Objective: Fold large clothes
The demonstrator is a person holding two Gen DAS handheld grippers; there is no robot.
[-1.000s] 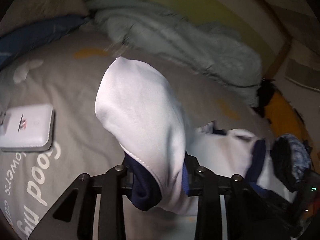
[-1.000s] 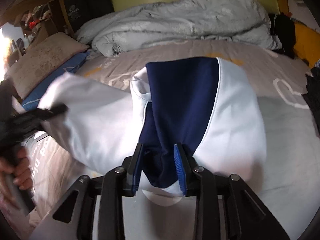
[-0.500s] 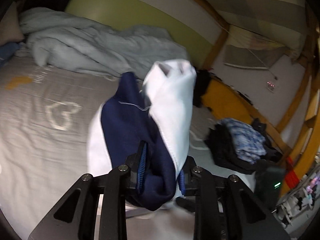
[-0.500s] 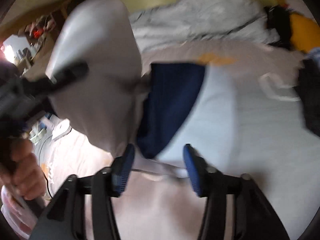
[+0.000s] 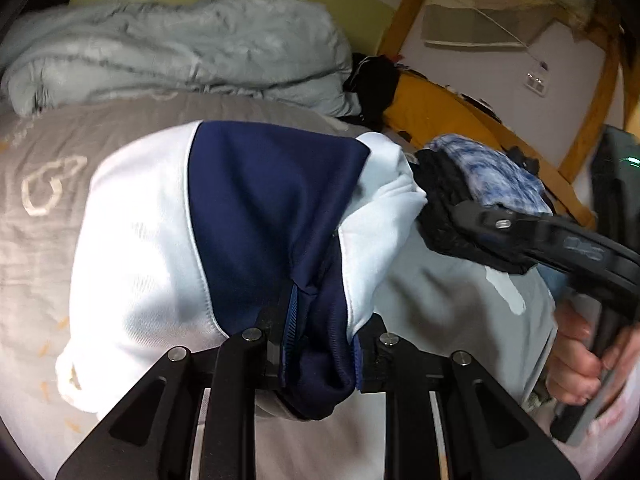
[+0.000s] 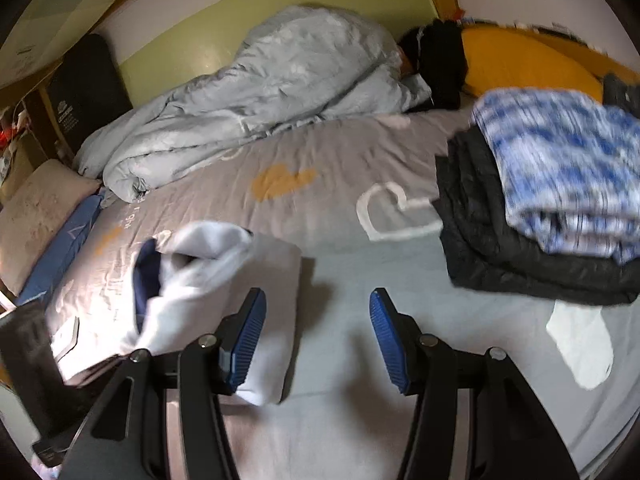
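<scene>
Left wrist: bunched white-and-navy garment (image 5: 256, 216) in left claw (image 5: 320, 344)

On the bed (image 6: 320, 200), the garment (image 5: 168, 240) lies before my left gripper (image 5: 320, 344), its near edge between the closing fingers (image 5: 276, 336). A stack of folded clothes (image 6: 540, 208) sits right of it. The duvet (image 6: 260, 96) lies behind, along the wall.

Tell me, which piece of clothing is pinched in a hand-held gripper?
The white and navy garment, pinched in the closing left hand-held gripper. The blue-and-white folded top and black jacket just lie stacked on the bed.
</scene>
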